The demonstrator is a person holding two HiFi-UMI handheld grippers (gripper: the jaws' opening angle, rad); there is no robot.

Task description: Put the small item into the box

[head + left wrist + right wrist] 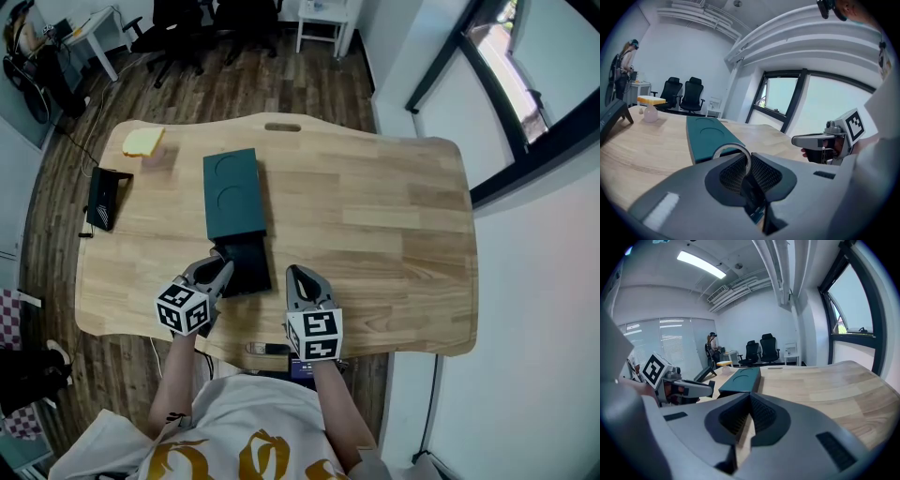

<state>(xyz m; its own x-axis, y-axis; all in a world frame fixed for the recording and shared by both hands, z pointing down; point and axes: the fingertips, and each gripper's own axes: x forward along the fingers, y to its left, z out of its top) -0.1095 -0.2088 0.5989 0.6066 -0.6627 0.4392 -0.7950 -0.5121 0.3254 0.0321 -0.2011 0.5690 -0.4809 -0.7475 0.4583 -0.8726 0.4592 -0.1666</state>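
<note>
Silver ring (732,146) is pinched upright between the jaws of the left gripper (749,169), which are drawn in tight on its lower edge so that only the top arc shows above them. In the head view this gripper (222,266) has its tips at the near end of the teal box (234,192), right by the left edge of the darker tray-like section (247,266) that juts from that end toward the person. Two round recesses mark the teal top of the box.

The right gripper (296,275) sits just to the right of that dark section, apart from it, with its jaws (750,401) brought together and nothing between them; only bare wood shows past them. Both grippers hang over the near edge of the wooden table (375,216).

Beyond the box, toward the table's far left corner, lies a yellow block (142,141) with a small pinkish object (159,157) just beside it. Left of the box, at the table's edge, a black stand (103,197) is propped up. Past the far side of the table stand black office chairs (187,28) and a white side table (323,21).
</note>
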